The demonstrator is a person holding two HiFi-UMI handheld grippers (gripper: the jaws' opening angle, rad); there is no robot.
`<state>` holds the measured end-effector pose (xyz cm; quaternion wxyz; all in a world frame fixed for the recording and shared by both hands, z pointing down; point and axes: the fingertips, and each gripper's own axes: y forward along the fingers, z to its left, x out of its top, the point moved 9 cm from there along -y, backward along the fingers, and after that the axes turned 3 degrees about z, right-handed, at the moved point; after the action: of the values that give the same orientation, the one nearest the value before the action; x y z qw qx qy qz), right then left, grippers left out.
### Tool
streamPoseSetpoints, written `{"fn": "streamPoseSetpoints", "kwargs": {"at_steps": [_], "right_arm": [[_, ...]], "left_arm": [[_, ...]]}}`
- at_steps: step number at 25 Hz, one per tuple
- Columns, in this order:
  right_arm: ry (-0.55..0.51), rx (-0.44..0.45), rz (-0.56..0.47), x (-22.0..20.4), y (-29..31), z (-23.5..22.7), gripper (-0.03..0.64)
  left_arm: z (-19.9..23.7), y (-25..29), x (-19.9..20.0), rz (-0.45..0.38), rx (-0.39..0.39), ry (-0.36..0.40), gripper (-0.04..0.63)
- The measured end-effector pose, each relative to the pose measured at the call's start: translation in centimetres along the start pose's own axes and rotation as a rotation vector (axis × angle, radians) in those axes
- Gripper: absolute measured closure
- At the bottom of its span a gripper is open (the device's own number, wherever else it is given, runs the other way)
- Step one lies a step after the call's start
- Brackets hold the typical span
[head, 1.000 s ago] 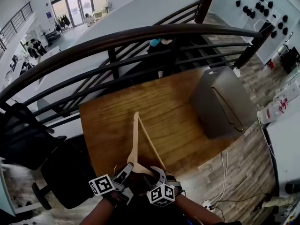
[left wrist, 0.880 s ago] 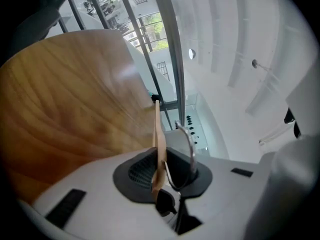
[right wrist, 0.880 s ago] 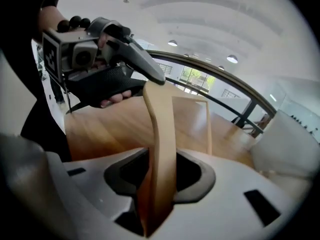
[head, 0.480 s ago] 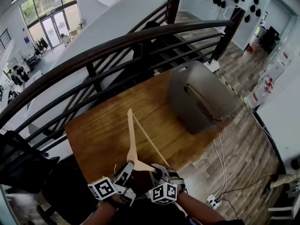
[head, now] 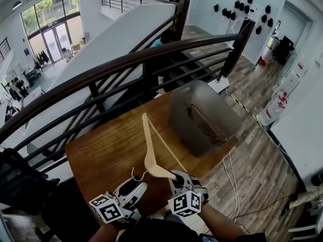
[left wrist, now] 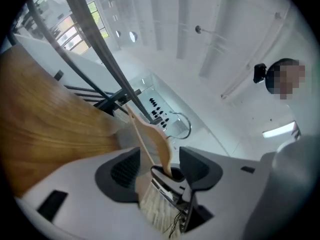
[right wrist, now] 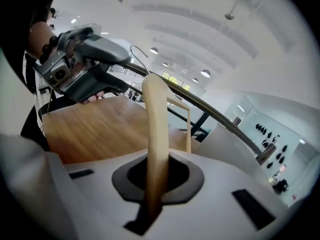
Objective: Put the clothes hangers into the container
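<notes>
A pale wooden clothes hanger (head: 150, 147) is lifted at a slant above the wooden table (head: 96, 155), its wire hook (head: 134, 174) at the near end. My right gripper (head: 177, 177) is shut on the hanger's near arm; in the right gripper view the wood (right wrist: 155, 114) runs up out of the closed jaws (right wrist: 157, 180). My left gripper (head: 134, 187) sits just left of it; its jaws have just been opening. In the left gripper view the hanger (left wrist: 151, 134) shows in the gap (left wrist: 161, 167), and no pad touches it. The grey container (head: 202, 116) stands at the table's far right.
A dark curved stair railing (head: 126, 64) runs close behind the table and container. A black chair (head: 22, 183) stands at the left. Cables (head: 236, 183) lie on the plank floor to the right of the table's edge.
The hanger has risen off the table in the right gripper, which closed on it. The left gripper let go and dropped away to the left. The view has swung toward the container.
</notes>
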<state>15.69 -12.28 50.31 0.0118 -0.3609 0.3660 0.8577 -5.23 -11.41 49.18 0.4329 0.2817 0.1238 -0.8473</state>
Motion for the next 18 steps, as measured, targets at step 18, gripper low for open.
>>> {"fn": "streamPoseSetpoints", "kwargs": {"at_steps": [18], "right_arm": [[-0.007, -0.293, -0.094, 2.1, -5.4, -16.8, 0.623]], "left_arm": [[-0.7, 4.8, 3.2, -0.073, 0.043, 0.118, 0.359]]}}
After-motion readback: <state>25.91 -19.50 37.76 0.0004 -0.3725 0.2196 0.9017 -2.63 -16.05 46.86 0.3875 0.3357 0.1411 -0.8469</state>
